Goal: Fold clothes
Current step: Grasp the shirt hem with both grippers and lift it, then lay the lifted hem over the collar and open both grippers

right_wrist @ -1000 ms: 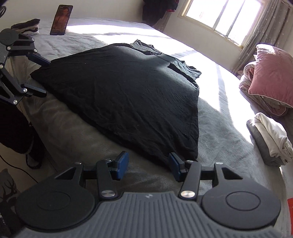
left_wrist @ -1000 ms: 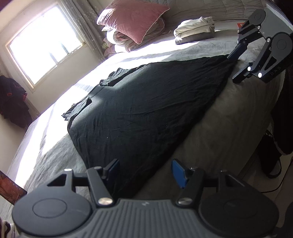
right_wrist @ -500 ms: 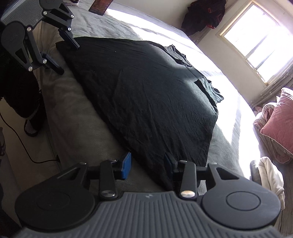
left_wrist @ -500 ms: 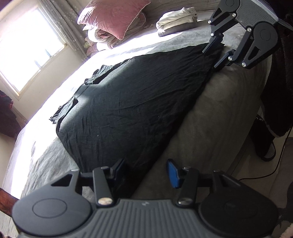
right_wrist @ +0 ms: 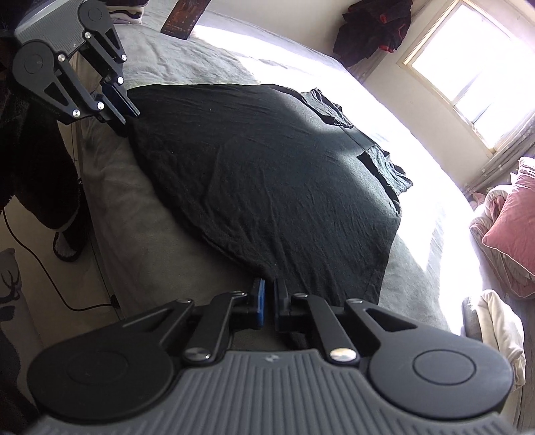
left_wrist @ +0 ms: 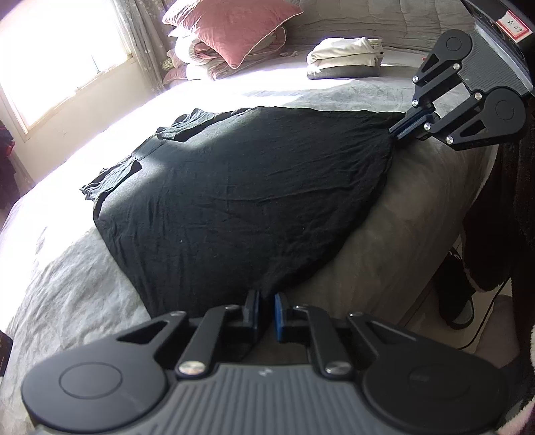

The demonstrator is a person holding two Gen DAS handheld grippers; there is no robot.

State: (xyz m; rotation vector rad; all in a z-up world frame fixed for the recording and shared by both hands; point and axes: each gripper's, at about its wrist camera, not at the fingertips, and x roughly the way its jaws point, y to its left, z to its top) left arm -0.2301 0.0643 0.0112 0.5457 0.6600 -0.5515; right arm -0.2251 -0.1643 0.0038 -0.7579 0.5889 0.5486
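- A black garment [left_wrist: 240,200] lay spread flat on the grey bed [left_wrist: 418,214], its hem along the bed's near edge and its sleeves toward the sunlit far side
- The left gripper [left_wrist: 266,309] sat at one hem corner at the bed's edge; its jaws had just been closing and stood pressed together with the black cloth pinched between the blue pads
- The right gripper [right_wrist: 269,299] sat at the other hem corner at the same edge; its jaws had also just been closing and stood clamped on the cloth, with only a thin slit between the pads
- In the left wrist view the right gripper [left_wrist: 396,132] showed at the garment's far hem corner, fingers together on a bunched tip of the fabric
- In the right wrist view the left gripper [right_wrist: 128,118] showed likewise at the opposite hem corner, fingers together where the cloth gathered to a point
- The hem between the two grippers ran just inside the bed's edge, and the fabric puckered slightly at each held corner
- A pink pillow [left_wrist: 234,26] rested on bundled bedding at the head of the bed, well apart from the garment
- A folded stack of pale clothes [left_wrist: 344,58] lay on the bed beyond the garment, near the right gripper's side
- A dark flat rectangular object [right_wrist: 184,15] lay on the bed beyond the left gripper
- A window [right_wrist: 468,67] stood past the far side of the bed, with dark clothes [right_wrist: 371,30] hanging beside it
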